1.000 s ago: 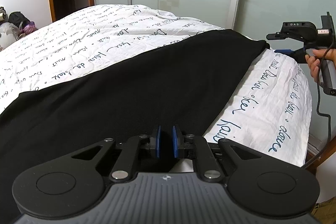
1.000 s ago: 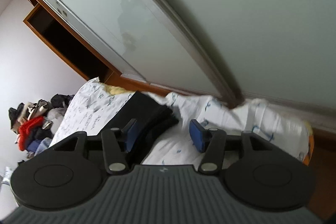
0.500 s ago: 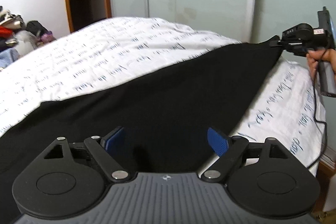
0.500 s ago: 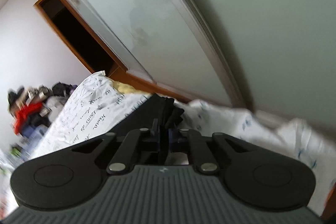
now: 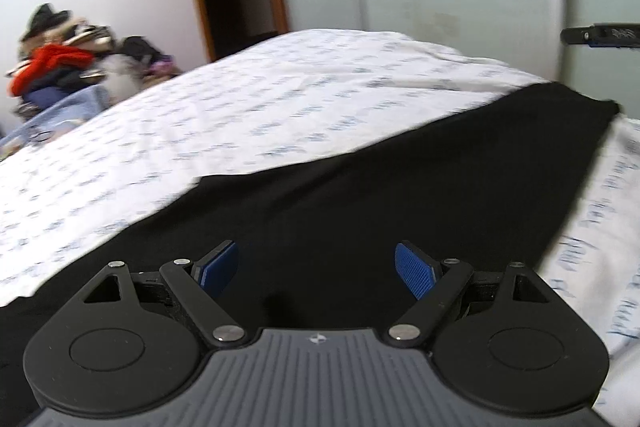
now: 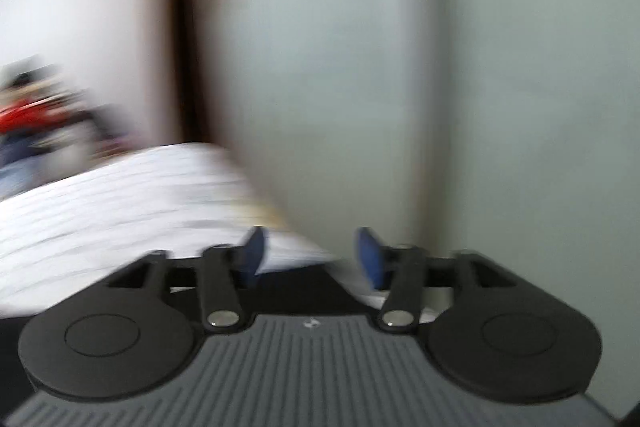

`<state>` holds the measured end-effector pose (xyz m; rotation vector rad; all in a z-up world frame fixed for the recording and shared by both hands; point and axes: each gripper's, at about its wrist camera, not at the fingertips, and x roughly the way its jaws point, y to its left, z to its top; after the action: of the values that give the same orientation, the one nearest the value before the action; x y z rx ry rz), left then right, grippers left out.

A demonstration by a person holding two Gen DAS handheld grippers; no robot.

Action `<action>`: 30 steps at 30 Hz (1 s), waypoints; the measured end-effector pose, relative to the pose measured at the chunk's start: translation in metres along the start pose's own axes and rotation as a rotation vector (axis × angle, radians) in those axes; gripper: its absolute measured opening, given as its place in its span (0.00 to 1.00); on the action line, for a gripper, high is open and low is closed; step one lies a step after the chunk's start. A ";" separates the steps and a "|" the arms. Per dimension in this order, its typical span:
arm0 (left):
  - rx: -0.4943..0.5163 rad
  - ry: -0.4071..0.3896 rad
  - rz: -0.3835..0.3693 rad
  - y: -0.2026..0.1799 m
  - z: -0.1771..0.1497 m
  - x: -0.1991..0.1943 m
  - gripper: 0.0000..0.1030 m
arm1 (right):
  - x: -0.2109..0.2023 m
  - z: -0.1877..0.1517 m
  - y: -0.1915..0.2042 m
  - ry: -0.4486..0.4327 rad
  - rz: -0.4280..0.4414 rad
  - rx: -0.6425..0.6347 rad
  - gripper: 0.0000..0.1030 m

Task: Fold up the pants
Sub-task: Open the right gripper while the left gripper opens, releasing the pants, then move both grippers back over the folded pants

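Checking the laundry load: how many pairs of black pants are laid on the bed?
1. The black pants lie flat across the near side of the printed bedsheet. The clothes pile beyond the bed may hide more.

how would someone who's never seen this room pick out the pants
Look at the bed with the white sheet covered in blue handwriting. Across its near side lies one flat black cloth, the pants. Nothing else on the sheet is plain and dark.

- Left wrist view looks forward and down past its own fingers, close over the black pants (image 5: 400, 187) on the bed (image 5: 240, 115).
- Right wrist view, blurred, faces more level toward the wardrobe door (image 6: 500, 87); both views share bed, wardrobe and clothes pile (image 5: 60, 63).
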<state>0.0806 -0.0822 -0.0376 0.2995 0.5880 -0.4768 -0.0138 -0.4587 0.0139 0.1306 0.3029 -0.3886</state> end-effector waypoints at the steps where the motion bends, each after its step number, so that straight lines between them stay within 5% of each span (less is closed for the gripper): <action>1: -0.024 0.006 0.020 0.006 0.000 0.002 0.83 | 0.001 0.003 0.028 0.021 0.123 -0.090 0.66; 5: -0.102 0.035 0.079 0.029 -0.001 0.009 0.83 | 0.014 -0.007 0.142 0.106 0.425 -0.369 0.59; 8: -0.087 0.029 0.156 0.040 -0.002 0.010 0.83 | 0.030 -0.024 0.202 0.191 0.561 -0.477 0.16; 12: -0.080 0.028 0.229 0.053 -0.008 0.023 0.83 | 0.049 -0.052 0.245 0.307 0.626 -0.584 0.07; 15: -0.090 0.063 0.246 0.054 -0.014 0.036 0.84 | 0.077 -0.064 0.256 0.307 0.549 -0.642 0.03; 16: -0.085 0.056 0.251 0.054 -0.014 0.033 0.84 | 0.086 -0.061 0.256 0.298 0.521 -0.622 0.07; 18: -0.069 0.050 0.242 0.053 -0.011 0.026 0.84 | 0.091 -0.044 0.253 0.256 0.428 -0.562 0.46; 19: -0.070 0.048 0.226 0.054 -0.009 0.023 0.84 | 0.085 -0.036 0.249 0.212 0.406 -0.551 0.52; 21: -0.095 0.040 0.176 0.056 -0.002 0.019 0.84 | 0.074 -0.024 0.239 0.152 0.381 -0.529 0.98; 24: -0.182 0.042 0.047 0.058 0.014 0.025 0.84 | 0.054 -0.023 0.225 0.124 0.321 -0.501 1.00; 30: -0.249 0.124 -0.208 0.031 0.052 0.059 0.84 | 0.046 -0.046 0.198 0.263 0.124 -0.352 1.00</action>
<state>0.1629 -0.0967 -0.0268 0.0304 0.7964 -0.5814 0.0923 -0.2849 -0.0311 -0.1455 0.6141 -0.1898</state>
